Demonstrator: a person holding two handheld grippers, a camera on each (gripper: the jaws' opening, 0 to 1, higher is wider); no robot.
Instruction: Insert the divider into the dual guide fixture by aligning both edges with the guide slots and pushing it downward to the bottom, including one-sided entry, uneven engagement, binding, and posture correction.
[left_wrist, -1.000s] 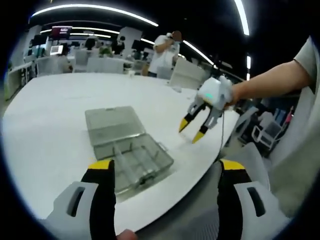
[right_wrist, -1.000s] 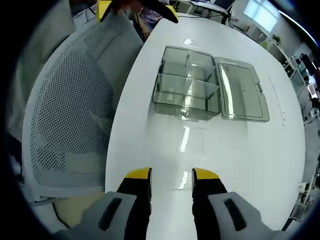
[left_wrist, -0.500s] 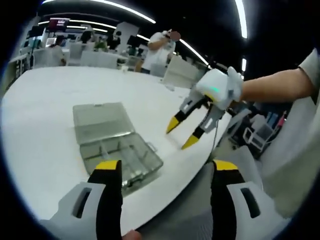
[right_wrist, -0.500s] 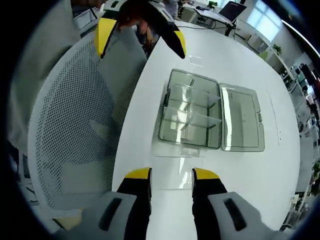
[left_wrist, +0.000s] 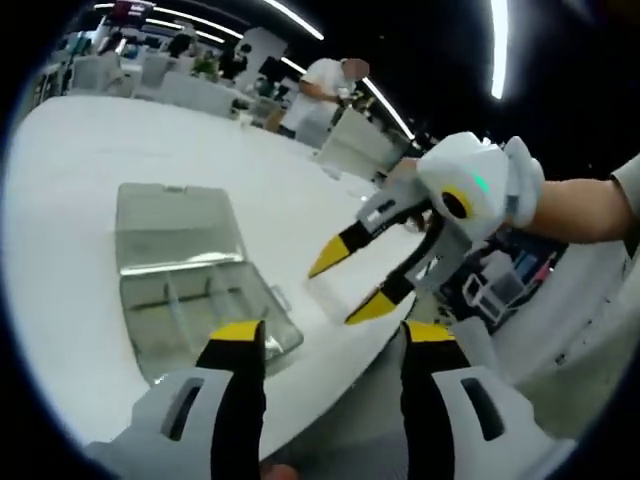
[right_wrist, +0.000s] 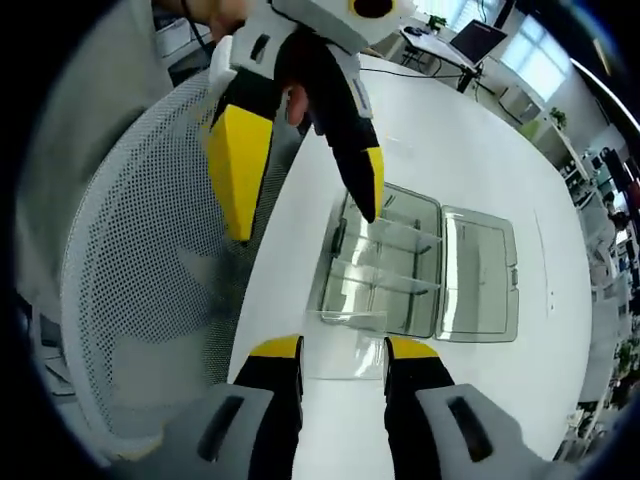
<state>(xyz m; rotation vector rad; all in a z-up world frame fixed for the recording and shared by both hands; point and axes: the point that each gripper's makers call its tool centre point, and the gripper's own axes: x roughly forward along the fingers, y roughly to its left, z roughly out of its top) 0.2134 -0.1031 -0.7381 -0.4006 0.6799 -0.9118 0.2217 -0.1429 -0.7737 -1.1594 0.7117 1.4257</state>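
In the left gripper view, the left tongs (left_wrist: 325, 345) stand wide open with nothing between them, low over the near edge of the white bench (left_wrist: 70, 190). Ahead lies the clear compartment box (left_wrist: 185, 280), its lid folded flat beyond it. The right tongs (left_wrist: 345, 290) reach in from the right, spread and empty, above the bench edge just beside the box.

In the right gripper view, the right tongs (right_wrist: 340, 365) gape, gripping nothing. A flat clear sheet (right_wrist: 345, 350), likely the divider, lies on the bench against the box's (right_wrist: 385, 275) near side. The left tongs (right_wrist: 300, 170) hang over a mesh chair (right_wrist: 130, 290) and the box.

The thin, see-through divider lying flat could slip or be missed when pinched, then enter its slots unevenly.
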